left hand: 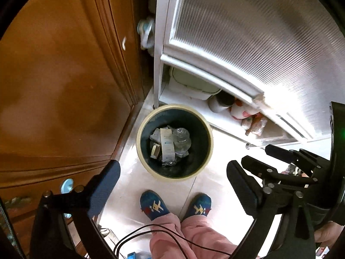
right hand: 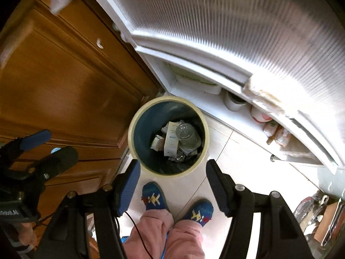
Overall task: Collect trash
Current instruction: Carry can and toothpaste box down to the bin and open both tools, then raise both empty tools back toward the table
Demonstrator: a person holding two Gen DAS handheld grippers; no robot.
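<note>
A round trash bin (left hand: pixel 207 127) (right hand: pixel 207 133) with a cream rim and a dark liner stands on the pale tiled floor. Inside lie a white carton (left hand: pixel 167 146) (right hand: pixel 172 138), a clear plastic bottle (left hand: pixel 182 138) (right hand: pixel 187 136), crumpled paper and some foil. My left gripper (left hand: pixel 172 181) hangs above the bin's near edge, open, with nothing between its fingers. My right gripper (right hand: pixel 172 179) is also open and empty above the near rim. Each gripper shows in the other's view: the right gripper (left hand: pixel 257 154) to the right, the left gripper (right hand: pixel 58 144) to the left.
A brown wooden cabinet (left hand: pixel 64 86) stands left of the bin. A white door with ribbed glass (left hand: pixel 248 32) leans over a low white shelf (left hand: pixel 215 116) of containers behind it. The person's feet in blue slippers (left hand: pixel 154 205) stand just before the bin, and a black cable (left hand: pixel 172 235) hangs across.
</note>
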